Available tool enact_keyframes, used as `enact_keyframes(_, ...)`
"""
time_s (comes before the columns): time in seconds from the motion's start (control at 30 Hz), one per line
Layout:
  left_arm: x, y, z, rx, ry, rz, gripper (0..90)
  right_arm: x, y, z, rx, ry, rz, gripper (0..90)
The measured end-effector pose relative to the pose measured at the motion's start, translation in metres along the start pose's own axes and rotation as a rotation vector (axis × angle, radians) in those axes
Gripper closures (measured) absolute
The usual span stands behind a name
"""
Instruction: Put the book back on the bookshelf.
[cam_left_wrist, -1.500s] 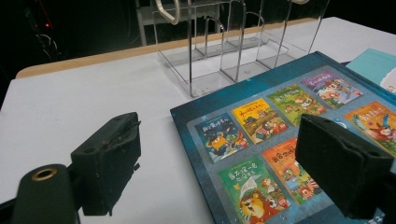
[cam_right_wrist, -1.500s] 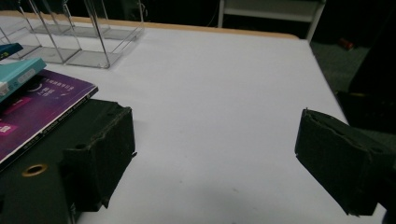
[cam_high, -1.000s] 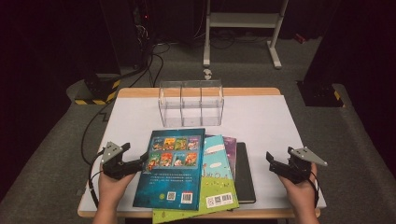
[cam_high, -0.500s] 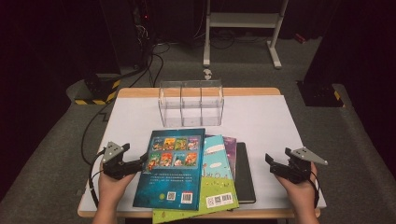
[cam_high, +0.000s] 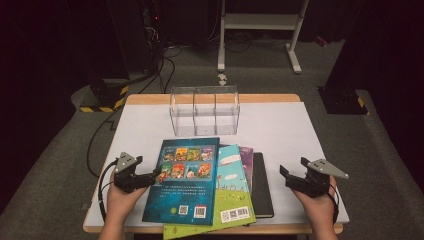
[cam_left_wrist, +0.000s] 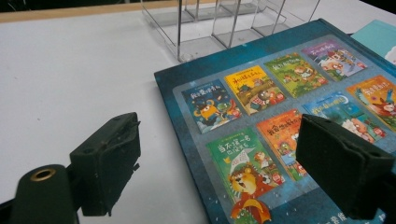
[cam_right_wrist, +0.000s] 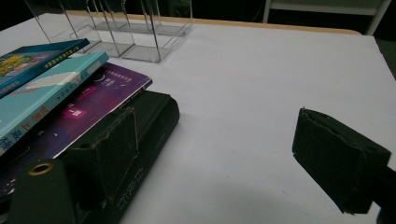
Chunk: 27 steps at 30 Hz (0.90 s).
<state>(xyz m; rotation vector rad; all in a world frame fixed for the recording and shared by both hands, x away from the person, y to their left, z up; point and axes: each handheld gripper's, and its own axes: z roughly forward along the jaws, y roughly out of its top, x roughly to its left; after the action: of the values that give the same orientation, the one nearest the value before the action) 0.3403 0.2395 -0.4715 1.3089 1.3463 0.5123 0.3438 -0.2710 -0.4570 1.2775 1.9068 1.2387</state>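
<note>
Looking down from the high view, you have the left gripper at the left edge of the dark blue book, which tops a fanned stack near the front of the white table; the right gripper sits apart from the stack, just beside the black book at its right. Your left gripper view adds what the overhead cannot: the jaws stand wide apart and hold nothing, one over bare table, the other over the blue cover's picture panels, with the book's edge between them. Your right gripper view shows its jaws equally wide and empty, and reveals the layering: black book at the bottom, purple book on it, teal book above. The clear divided rack stands behind the stack.
</note>
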Motion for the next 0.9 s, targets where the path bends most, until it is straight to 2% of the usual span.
enact_keyframes(0.03,0.000,0.000,0.000,0.000,0.000,0.000,14.5,0.000,0.000,0.000,0.000,0.000,0.000,13.7)
enact_keyframes(0.2,0.002,-0.007,0.007,0.085,0.019,-0.011,14.8,0.014,0.003,0.002,0.000,0.020,-0.038,13.7)
enact_keyframes(0.23,0.002,-0.007,0.007,0.085,0.019,-0.011,14.9,0.014,0.003,0.002,0.000,0.020,-0.038,13.7)
enact_keyframes(0.4,0.001,-0.015,0.015,0.154,0.023,-0.033,15.6,0.027,0.003,0.008,0.008,0.049,-0.063,13.7)
enact_keyframes(0.43,0.001,-0.015,0.015,0.154,0.023,-0.033,15.9,0.027,0.003,0.008,0.008,0.049,-0.063,13.7)
enact_keyframes(0.53,0.001,-0.021,0.020,0.199,0.024,-0.026,15.9,0.035,0.003,0.013,0.020,0.064,-0.082,13.7)
enact_keyframes(0.73,-0.001,-0.026,0.023,0.227,0.001,-0.028,15.6,0.045,0.003,0.019,0.032,0.085,-0.097,13.8)
enact_keyframes(0.83,0.000,-0.026,0.024,0.221,-0.004,-0.059,15.7,0.052,0.002,0.022,0.040,0.101,-0.113,14.1)
enact_keyframes(0.9,0.000,-0.026,0.024,0.224,-0.007,-0.060,15.5,0.053,0.002,0.022,0.041,0.104,-0.115,14.2)
